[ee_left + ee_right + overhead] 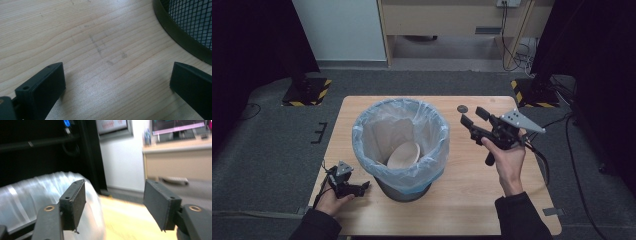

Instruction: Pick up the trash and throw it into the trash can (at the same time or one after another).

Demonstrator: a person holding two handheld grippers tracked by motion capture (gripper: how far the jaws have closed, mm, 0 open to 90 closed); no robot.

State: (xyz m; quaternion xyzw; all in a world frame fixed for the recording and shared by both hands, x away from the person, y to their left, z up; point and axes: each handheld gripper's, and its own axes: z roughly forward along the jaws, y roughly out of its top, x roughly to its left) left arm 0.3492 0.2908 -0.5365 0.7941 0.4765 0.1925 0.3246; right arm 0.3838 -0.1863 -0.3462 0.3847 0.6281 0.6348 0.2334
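You're working in a lab-style recording room; black stands on hazard-striped bases [307, 92] flank your small wooden counter [462, 200]; grey carpet [267, 145] lies underneath; loose cables [517, 52] trail beneath a pale desk, and monitors [178, 126] glow beyond.

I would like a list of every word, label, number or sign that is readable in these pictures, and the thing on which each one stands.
No text is readable.
Wall sign: print too blurred to read.
Monitor screen on the desk: contents too blurred.
Faint grey marks on the wooden table: smudges, no letters.
Yellow and black stripes on the stand base: a warning pattern, no words.
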